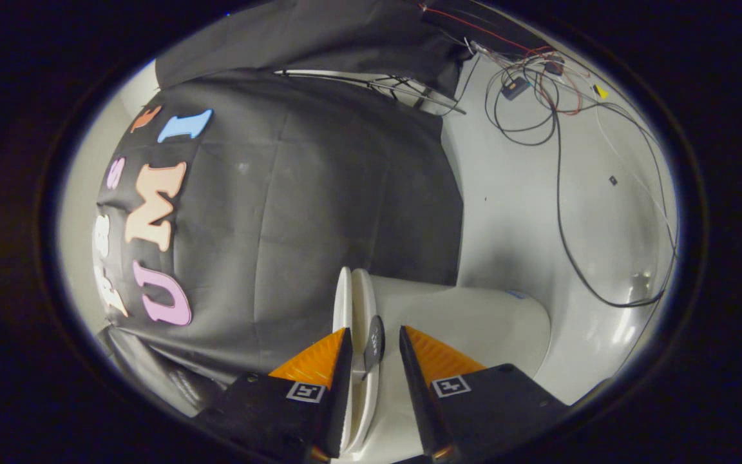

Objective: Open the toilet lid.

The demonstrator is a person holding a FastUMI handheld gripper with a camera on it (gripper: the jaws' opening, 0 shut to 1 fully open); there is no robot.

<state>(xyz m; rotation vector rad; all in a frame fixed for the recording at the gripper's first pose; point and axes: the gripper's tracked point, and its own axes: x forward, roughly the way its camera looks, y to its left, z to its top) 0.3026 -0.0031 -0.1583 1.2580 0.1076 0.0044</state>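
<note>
The white floor (525,212) fills the 3 o'clock side, with loose cables (558,161) trailing over it toward 1 o'clock. The white toilet (467,328) sits just beyond the tongs (374,338), its lid (353,303) and seat edge-on together at 12 o'clock from the fingertips. The tongs stand partly open, the lid's edge and a dark tab (374,341) in the gap, the left finger close against the lid; whether both press on it I cannot tell.

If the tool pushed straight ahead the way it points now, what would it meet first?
Probably the toilet lid: the tool is open, and the lid's edge, with a dark tab on it, already sits between its two fingers. Beyond it lies the white toilet body. Depth is hard to judge here.
</note>
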